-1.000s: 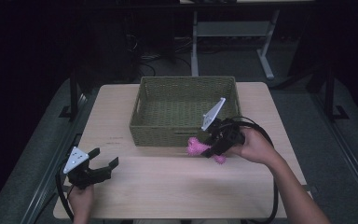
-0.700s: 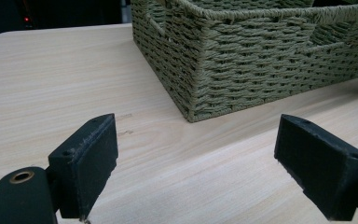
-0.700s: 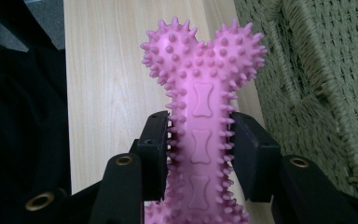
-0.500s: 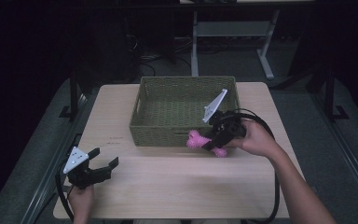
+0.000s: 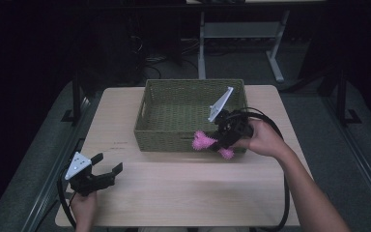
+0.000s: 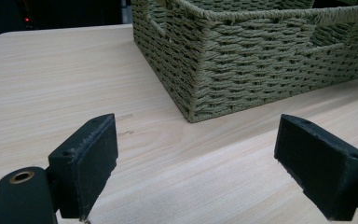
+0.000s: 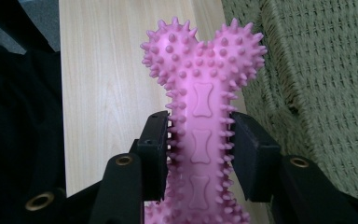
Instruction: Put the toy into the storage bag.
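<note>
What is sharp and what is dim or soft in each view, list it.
High view: table lit, surroundings nearly black, pink bone toy slightly soft. Left gripper view: basket weave crisp, jaws nearest the camera soft. Right gripper view: toy's spikes sharp, left edge dark.

Wooden table (image 5: pixel 183 193); green woven basket (image 5: pixel 174 133) on it.

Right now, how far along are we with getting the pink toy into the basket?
Done: the right gripper is shut on the shaft of the pink spiky bone toy. In hand: the toy is at the near wall of the green woven basket, outside it. Left: carry it over the rim and release. The left gripper is open, apart from the basket.
</note>
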Tool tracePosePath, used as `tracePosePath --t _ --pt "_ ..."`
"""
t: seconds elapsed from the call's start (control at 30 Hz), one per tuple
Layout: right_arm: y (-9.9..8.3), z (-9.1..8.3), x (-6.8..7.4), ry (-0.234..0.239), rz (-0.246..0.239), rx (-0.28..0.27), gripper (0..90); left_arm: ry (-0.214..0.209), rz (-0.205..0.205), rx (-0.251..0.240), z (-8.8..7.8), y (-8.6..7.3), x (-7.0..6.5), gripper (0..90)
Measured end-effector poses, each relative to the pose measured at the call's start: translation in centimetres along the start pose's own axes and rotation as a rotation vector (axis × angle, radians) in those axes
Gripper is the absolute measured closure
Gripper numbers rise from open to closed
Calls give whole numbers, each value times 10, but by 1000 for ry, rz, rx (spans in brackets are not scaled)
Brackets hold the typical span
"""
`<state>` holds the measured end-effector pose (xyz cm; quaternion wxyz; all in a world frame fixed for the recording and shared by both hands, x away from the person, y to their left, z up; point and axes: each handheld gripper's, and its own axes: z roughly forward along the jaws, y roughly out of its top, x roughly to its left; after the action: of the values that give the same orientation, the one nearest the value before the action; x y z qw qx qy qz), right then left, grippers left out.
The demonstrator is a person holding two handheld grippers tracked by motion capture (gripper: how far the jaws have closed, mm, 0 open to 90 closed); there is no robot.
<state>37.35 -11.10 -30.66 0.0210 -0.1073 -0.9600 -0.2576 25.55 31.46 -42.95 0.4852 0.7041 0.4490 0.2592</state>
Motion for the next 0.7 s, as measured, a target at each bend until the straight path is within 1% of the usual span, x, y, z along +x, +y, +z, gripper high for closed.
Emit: tracePosePath --t 0.4,0.7 --pt "4 -5 -5 1 1 3 581 -1 -3 0 0 0 0 128" --pt "9 -8 -13 0 -3 0 581 0 -5 -2 0 0 0 128"
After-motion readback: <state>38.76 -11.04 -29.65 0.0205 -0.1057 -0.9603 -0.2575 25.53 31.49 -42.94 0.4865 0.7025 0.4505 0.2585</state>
